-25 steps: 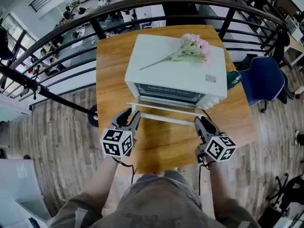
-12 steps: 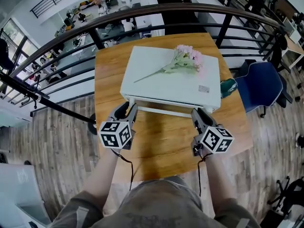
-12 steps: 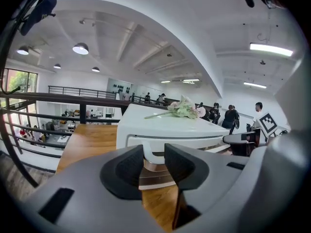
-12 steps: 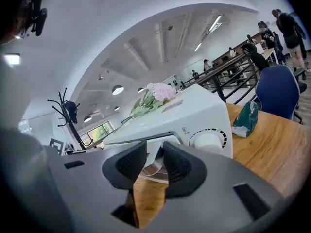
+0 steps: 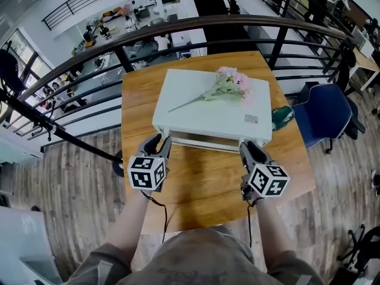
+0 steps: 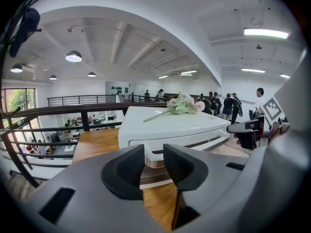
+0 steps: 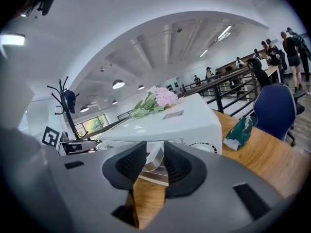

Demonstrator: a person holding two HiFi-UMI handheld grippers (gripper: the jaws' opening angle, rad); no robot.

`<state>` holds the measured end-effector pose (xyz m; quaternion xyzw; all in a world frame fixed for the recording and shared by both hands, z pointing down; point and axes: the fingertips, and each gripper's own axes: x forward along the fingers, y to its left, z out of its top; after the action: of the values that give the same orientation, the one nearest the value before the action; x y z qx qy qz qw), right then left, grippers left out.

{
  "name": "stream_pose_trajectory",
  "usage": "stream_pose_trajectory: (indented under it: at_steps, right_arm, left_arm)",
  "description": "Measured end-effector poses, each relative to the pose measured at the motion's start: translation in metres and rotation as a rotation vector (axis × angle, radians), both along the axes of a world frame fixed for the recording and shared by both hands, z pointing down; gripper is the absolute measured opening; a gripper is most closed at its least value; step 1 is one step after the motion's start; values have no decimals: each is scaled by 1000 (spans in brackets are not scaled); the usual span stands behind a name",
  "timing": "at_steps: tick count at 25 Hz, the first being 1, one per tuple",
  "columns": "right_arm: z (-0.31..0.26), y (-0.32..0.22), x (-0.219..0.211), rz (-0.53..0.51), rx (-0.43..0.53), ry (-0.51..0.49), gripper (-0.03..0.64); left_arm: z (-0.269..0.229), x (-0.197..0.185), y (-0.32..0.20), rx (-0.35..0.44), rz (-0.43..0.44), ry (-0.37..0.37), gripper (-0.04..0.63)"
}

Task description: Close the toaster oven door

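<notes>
Standing toward the far side of the wooden worktop [image 5: 202, 186], the white toaster oven [image 5: 214, 114] had a spray of pink flowers [image 5: 230, 83] lying across its top. Its door [image 7: 151, 168] was swung up against the front, with the pale handle [image 5: 205, 142] running just under the top edge; whether the door sat fully home could not be told. The left gripper [image 5: 161, 141] hovered at the oven's front left corner and the right gripper [image 5: 249, 148] at its front right corner, each pointing slightly downward at the lower part of the door. The left gripper's jaws had just been closing, yet a narrow gap remained between the dark pads and nothing was pinched there; only the oven front showed through the gap. The right gripper's jaws were likewise part-spread and empty, the glass of the door visible beyond them. A green packet [image 5: 282, 116] lay on the worktop just beside the oven's right side, a blue chair [image 5: 328, 113] stood past that edge, and a dark railing [image 5: 178, 25] curved behind the worktop.
</notes>
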<state>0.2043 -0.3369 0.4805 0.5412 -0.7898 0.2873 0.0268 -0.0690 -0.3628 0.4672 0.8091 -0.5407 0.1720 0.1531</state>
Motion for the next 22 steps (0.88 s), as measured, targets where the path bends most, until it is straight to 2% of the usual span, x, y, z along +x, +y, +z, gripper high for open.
stream_pose_trajectory:
  at_steps: [3, 7, 14, 19, 22]
  right_arm:
    - [-29, 14, 2, -35, 52, 12, 115]
    - [-90, 33, 3, -82, 186, 52, 85]
    - [-208, 77, -14, -137, 475, 76, 59]
    - [-257, 113, -35, -178, 591, 100, 55]
    - [-276, 133, -40, -159, 645, 108, 48]
  left_arm:
    - [-22, 2, 20, 47, 19, 1, 124]
    - [-64, 8, 47, 135, 83, -5, 99]
    - [-176, 12, 83, 390, 151, -42, 66]
    - [-234, 15, 116, 521, 187, -42, 55]
    - [-252, 17, 137, 562, 208, -56, 46]
